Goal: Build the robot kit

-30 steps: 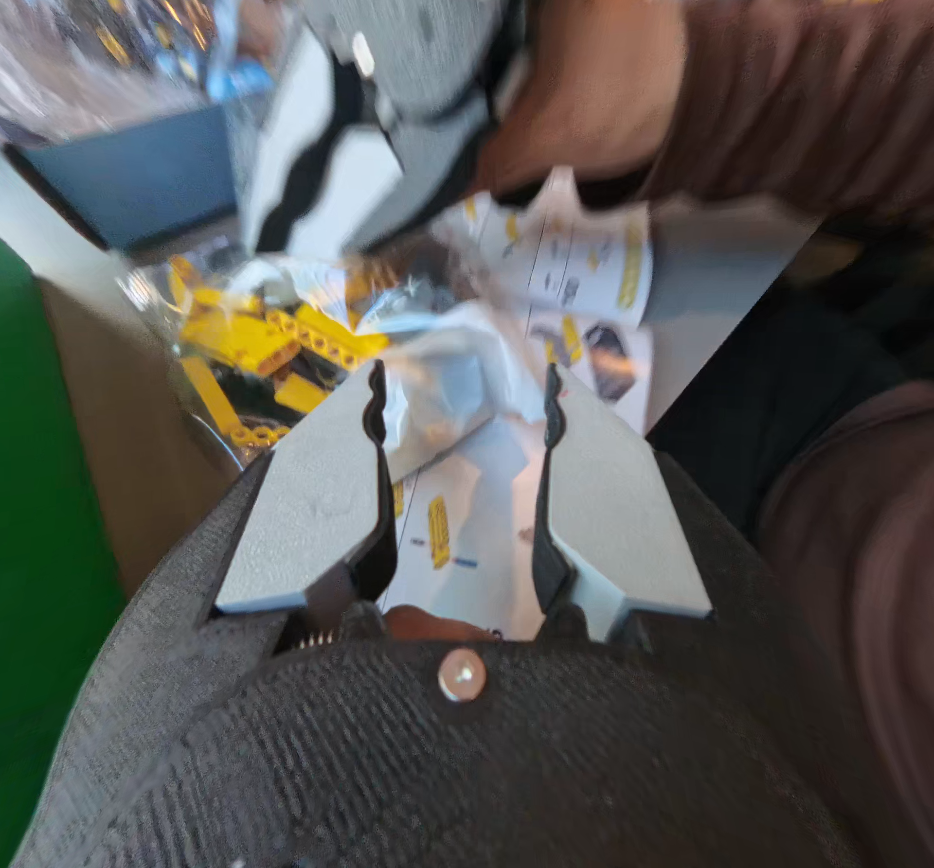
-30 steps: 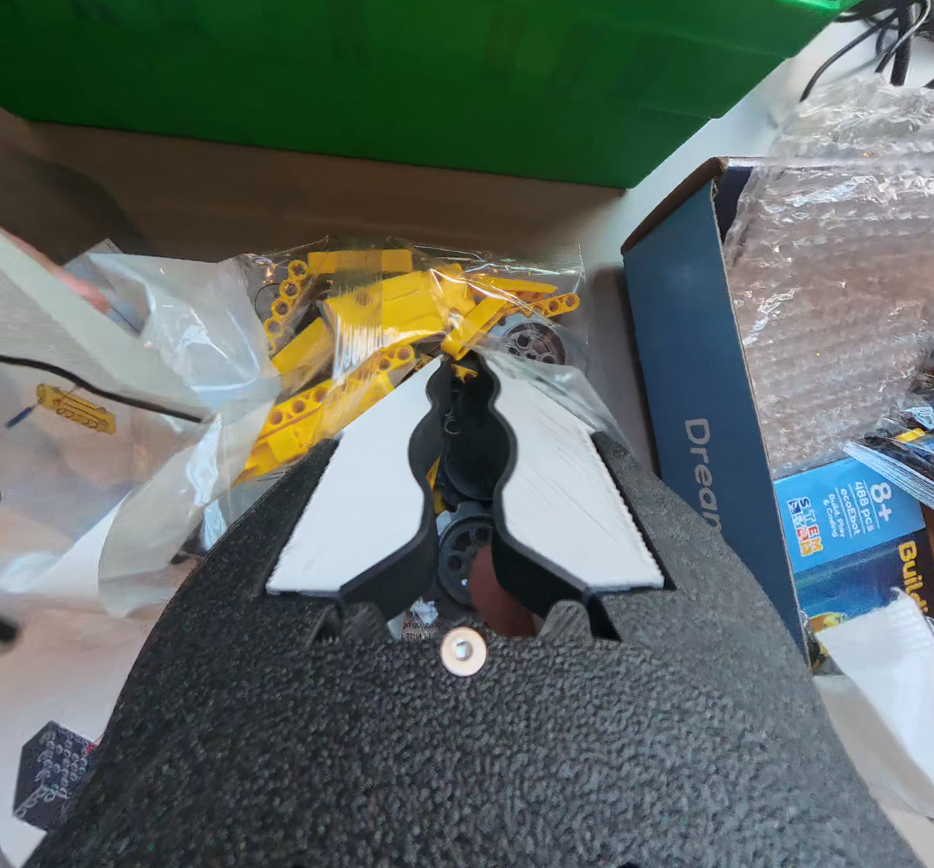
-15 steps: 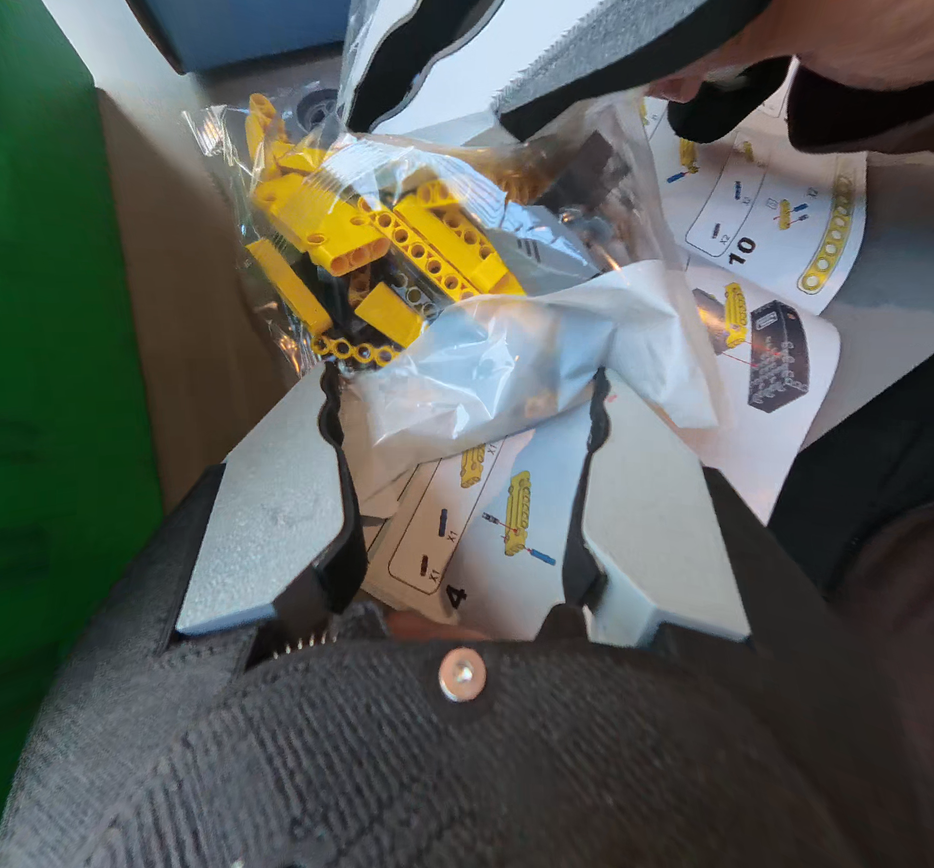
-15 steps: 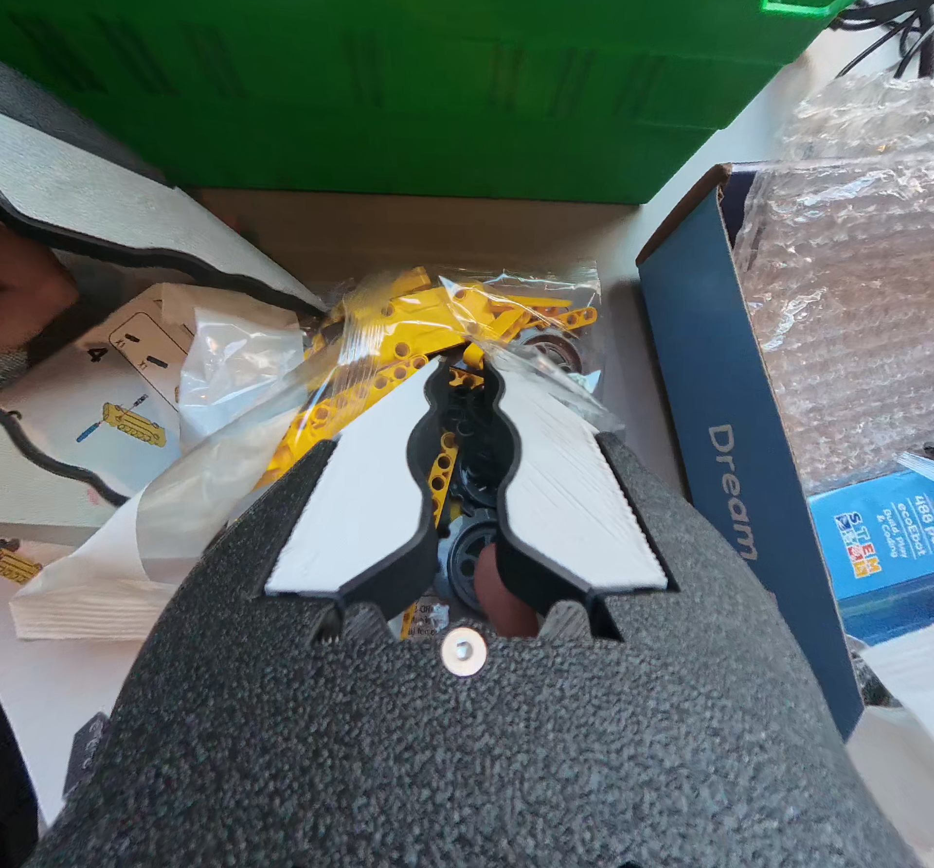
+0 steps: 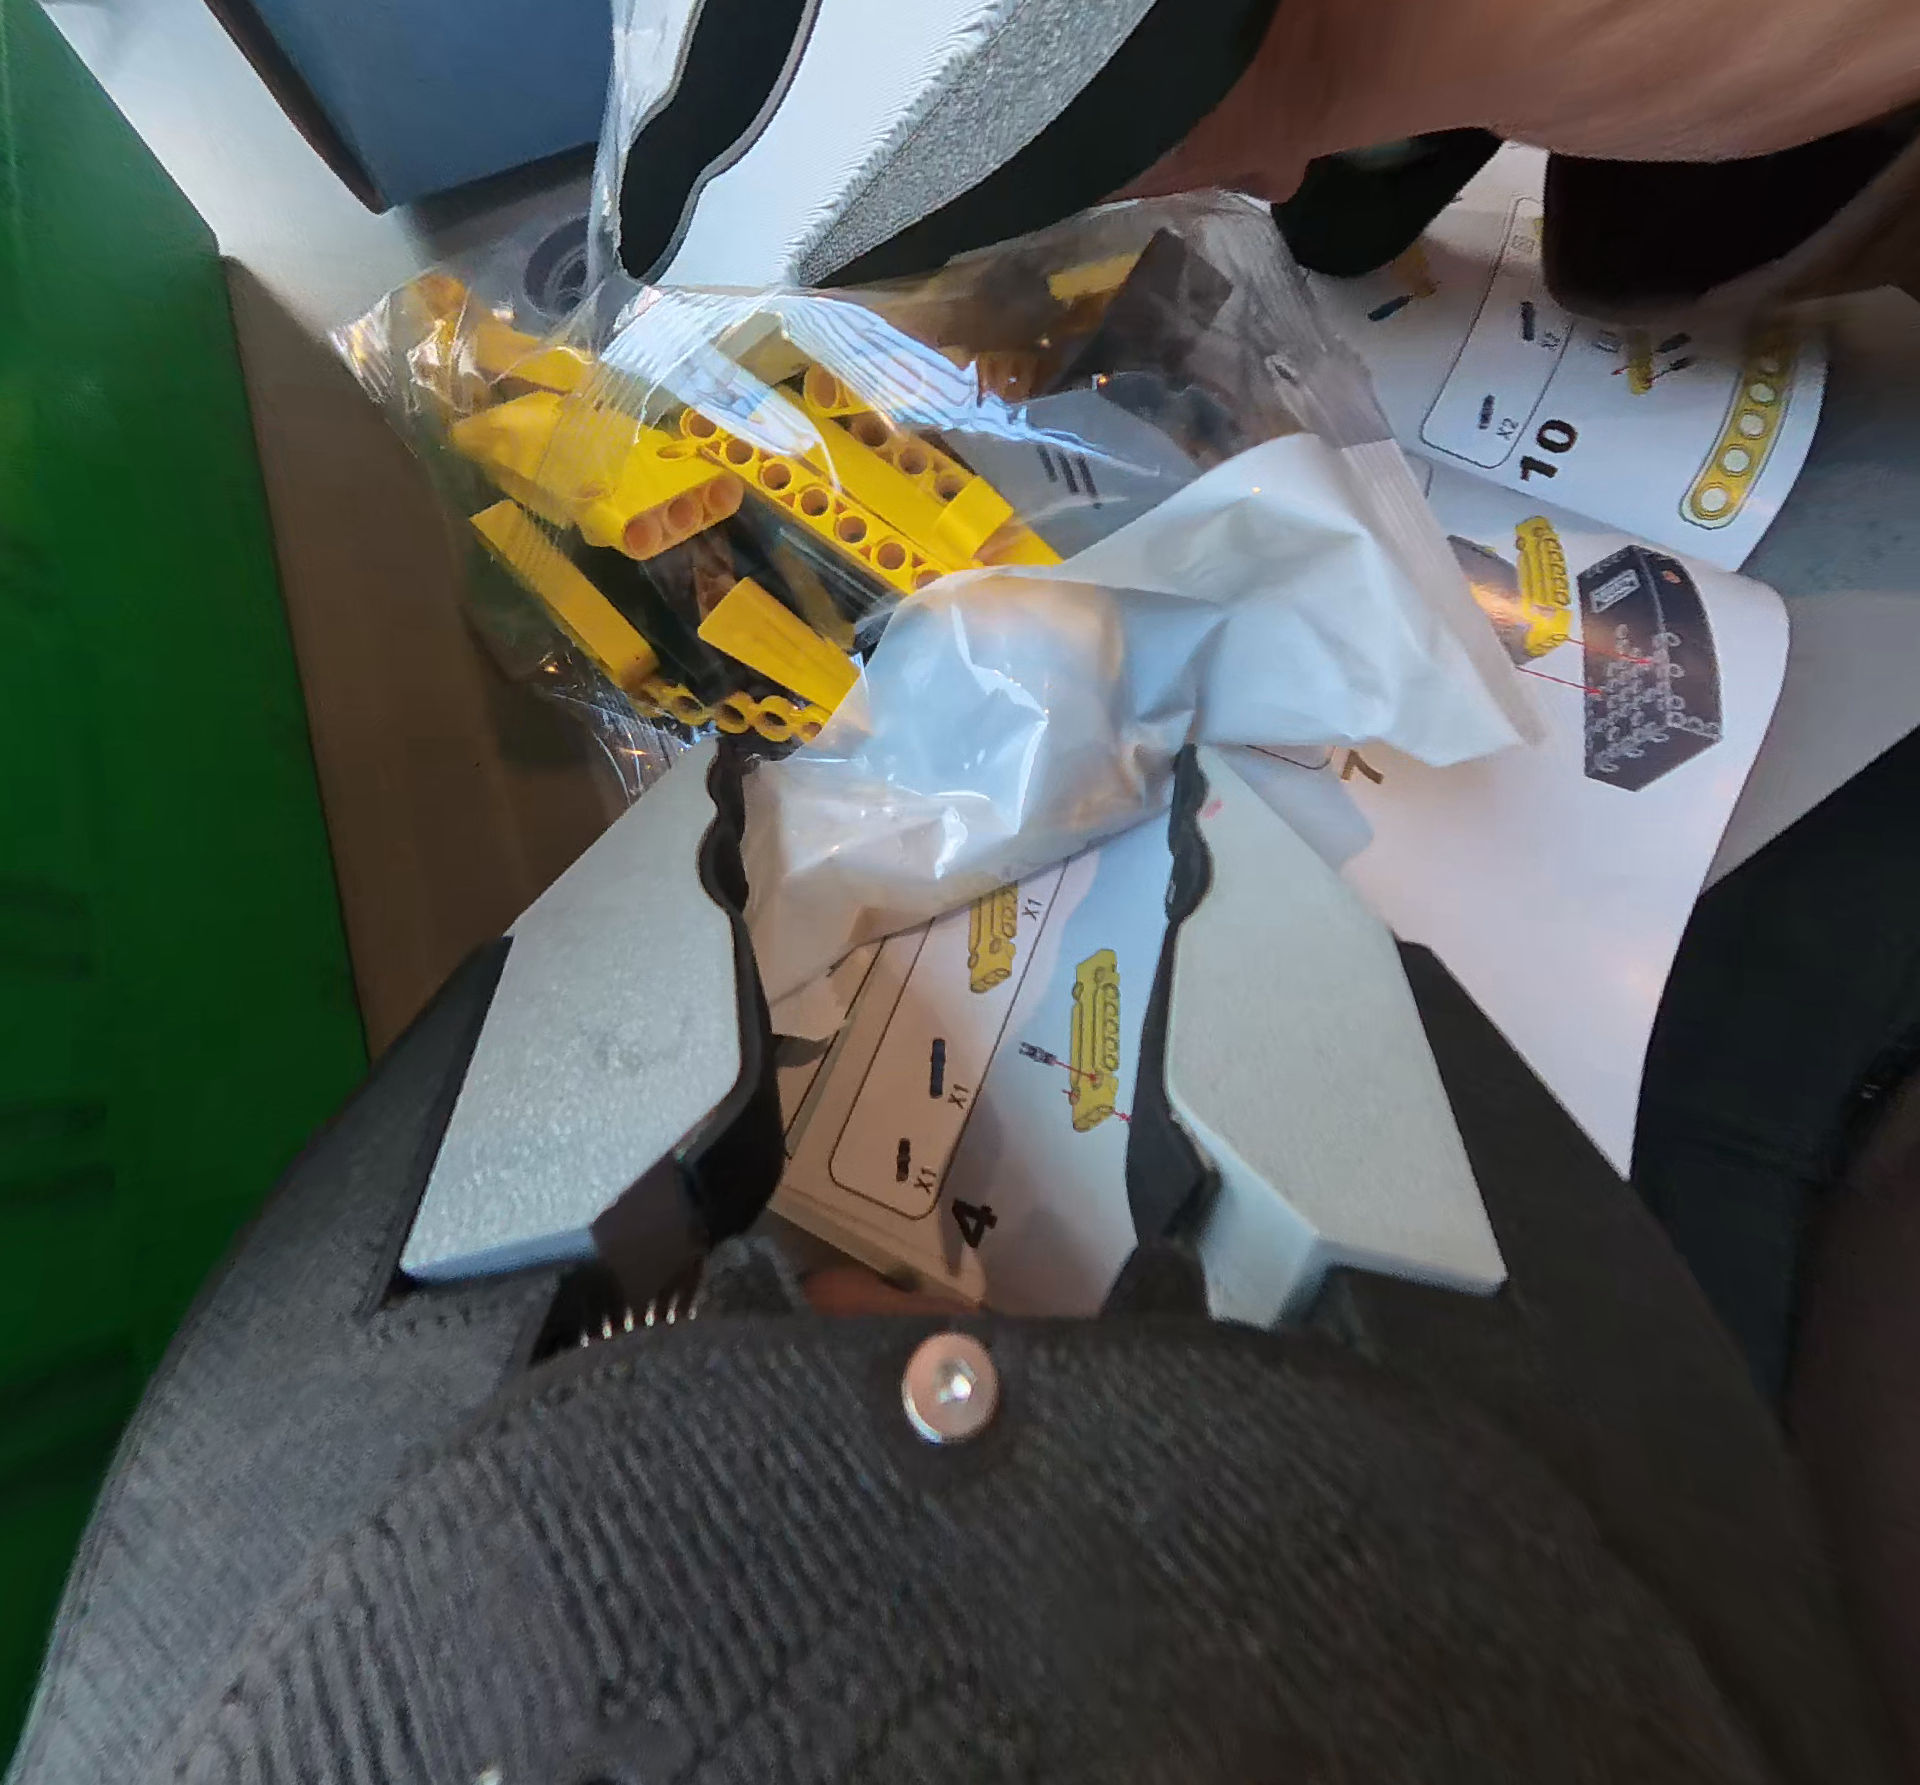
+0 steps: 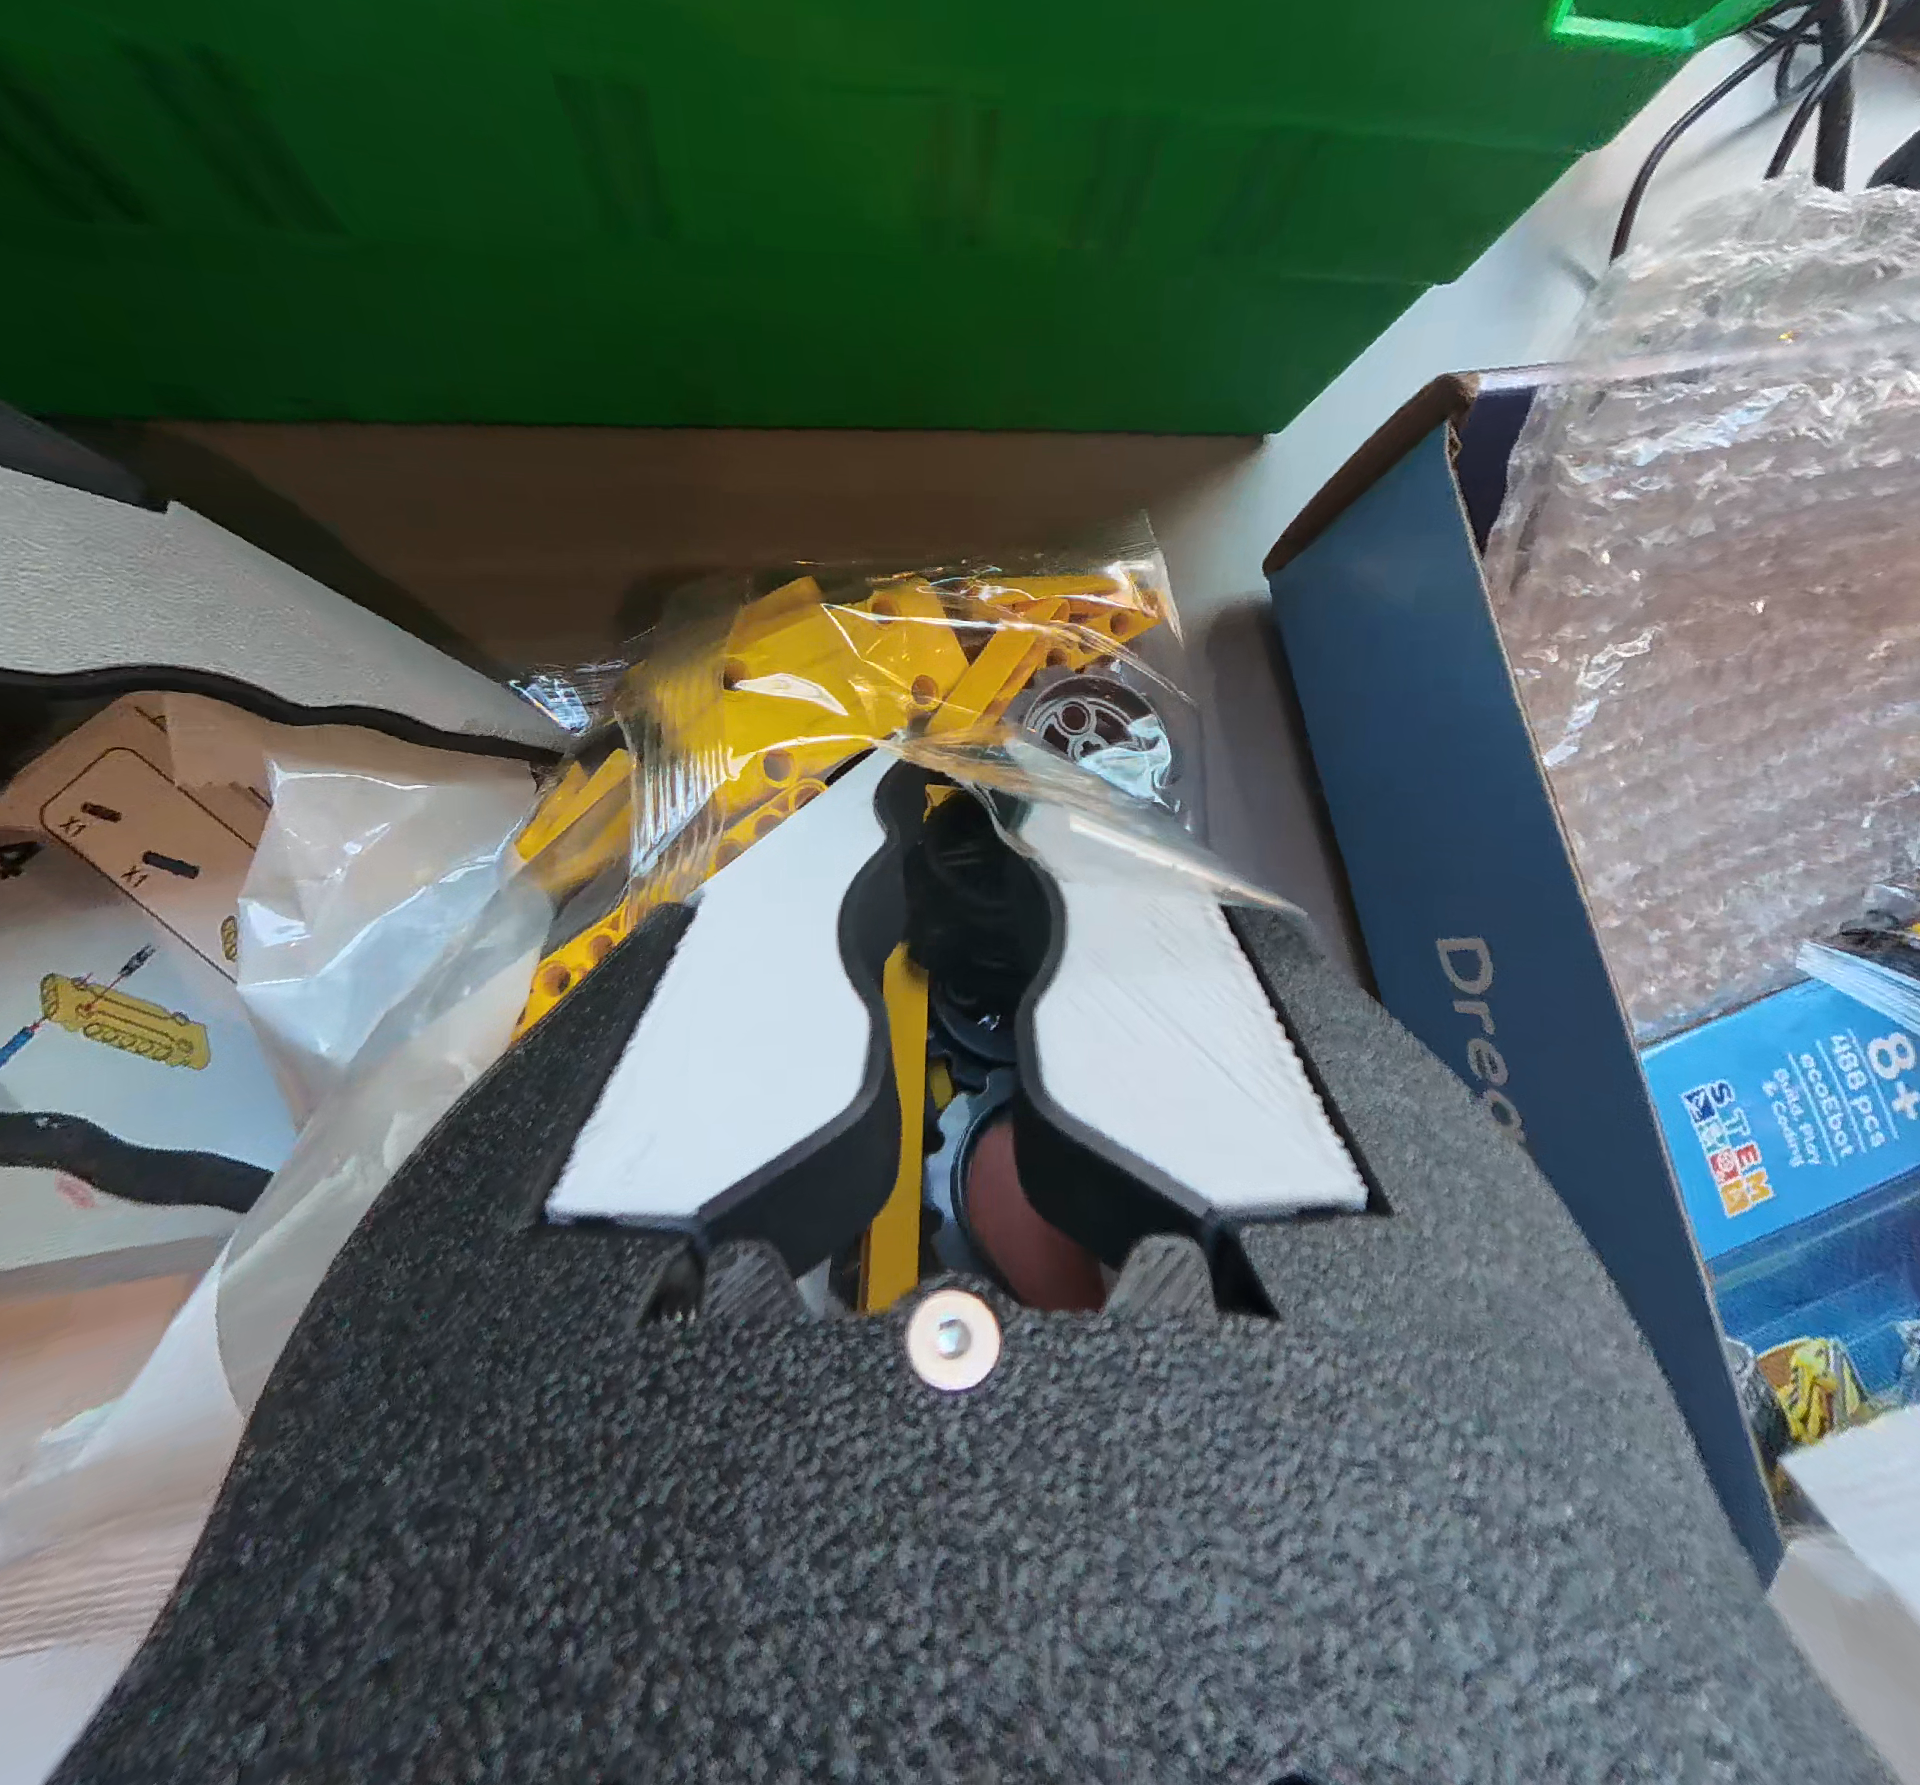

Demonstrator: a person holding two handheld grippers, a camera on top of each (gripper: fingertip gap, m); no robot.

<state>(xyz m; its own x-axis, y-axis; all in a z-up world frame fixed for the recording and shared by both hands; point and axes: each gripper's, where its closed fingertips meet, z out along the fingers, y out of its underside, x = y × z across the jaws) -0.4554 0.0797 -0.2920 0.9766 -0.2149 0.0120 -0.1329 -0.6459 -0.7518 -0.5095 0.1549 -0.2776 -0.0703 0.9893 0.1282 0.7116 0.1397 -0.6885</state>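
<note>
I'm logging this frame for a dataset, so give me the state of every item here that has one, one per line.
left hand-held gripper: open, fingers either side of a crumpled clear bag end.
right hand-held gripper: shut on the parts bag's edge.
parts bag: sealed side pinched, full of yellow pieces, lying on the table.
instruction sheet: open, flat under the bag.
blue box: open, bubble wrap inside.
green bin: interior hidden.

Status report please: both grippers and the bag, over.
Right gripper shut on clear bag of yellow bricks. Left gripper open around a crumpled white bag, above instruction sheets. Green bin stands close behind.
</note>
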